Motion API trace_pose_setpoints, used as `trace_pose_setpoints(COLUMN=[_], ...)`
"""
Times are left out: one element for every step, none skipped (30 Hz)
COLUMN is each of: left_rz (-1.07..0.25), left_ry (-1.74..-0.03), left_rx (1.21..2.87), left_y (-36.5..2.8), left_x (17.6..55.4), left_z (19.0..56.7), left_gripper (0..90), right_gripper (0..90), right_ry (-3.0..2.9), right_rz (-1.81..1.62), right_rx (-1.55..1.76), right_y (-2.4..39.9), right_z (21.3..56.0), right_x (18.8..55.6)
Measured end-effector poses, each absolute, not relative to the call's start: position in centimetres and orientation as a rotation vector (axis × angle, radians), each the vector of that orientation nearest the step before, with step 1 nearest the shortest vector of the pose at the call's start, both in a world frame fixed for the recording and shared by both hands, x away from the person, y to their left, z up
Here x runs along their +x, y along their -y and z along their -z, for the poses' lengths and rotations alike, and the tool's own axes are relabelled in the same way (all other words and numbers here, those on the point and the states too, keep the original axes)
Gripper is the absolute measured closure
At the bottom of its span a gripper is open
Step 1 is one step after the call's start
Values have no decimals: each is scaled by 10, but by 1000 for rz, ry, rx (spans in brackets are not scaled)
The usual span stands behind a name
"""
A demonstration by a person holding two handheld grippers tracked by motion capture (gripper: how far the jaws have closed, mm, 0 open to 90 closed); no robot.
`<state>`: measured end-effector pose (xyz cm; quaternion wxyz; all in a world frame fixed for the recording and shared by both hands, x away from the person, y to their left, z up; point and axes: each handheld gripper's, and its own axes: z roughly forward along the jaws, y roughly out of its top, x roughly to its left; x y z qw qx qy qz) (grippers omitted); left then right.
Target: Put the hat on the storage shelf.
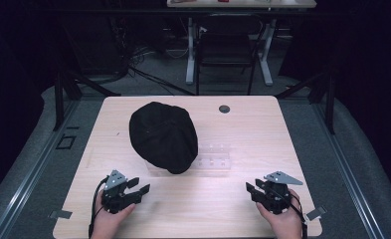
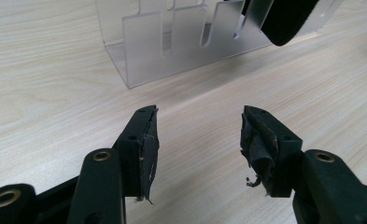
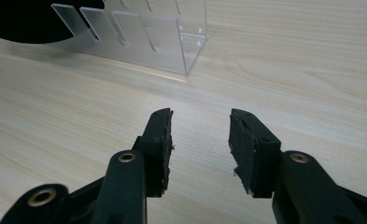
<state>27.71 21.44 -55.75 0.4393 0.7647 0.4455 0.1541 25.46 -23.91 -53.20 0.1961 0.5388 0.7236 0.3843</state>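
A black cap (image 1: 163,137) lies over the left end of a clear acrylic slotted rack (image 1: 214,160) in the middle of the wooden table (image 1: 252,129). My left gripper (image 1: 139,185) rests low near the front left, open, with nothing between its jaws. In the left gripper view the left gripper (image 2: 200,114) points at the rack (image 2: 172,42), with the cap's edge (image 2: 288,18) at the top right. My right gripper (image 1: 251,187) sits near the front right, also open with nothing between its jaws. In the right gripper view the right gripper (image 3: 201,115) faces the rack (image 3: 158,32) and the cap (image 3: 22,23).
A round cable hole (image 1: 224,108) sits near the table's far edge. Beyond the table stand a dark chair (image 1: 228,50) and a white-legged desk (image 1: 190,55). Grey floor surrounds the table, with black stand legs (image 1: 63,94) at the far left and right.
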Motion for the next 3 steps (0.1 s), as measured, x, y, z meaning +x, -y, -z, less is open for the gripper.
trace_pose_setpoints(left_rz=[-381,-381,-381], left_ry=[-1102,-1099,-1099], left_rx=[1903,1901,1901], left_y=[-213,-212,-212], left_x=[277,277,277], left_z=[558,558,558], left_gripper=[468,468,468], right_gripper=[588,587,587], right_ry=[-2030,-2027,-2027], right_rz=[-1064,-1066,-1066], right_rx=[1504,1506,1506], right_y=[240,241,241], right_z=[535,537,537], right_x=[254,254,254])
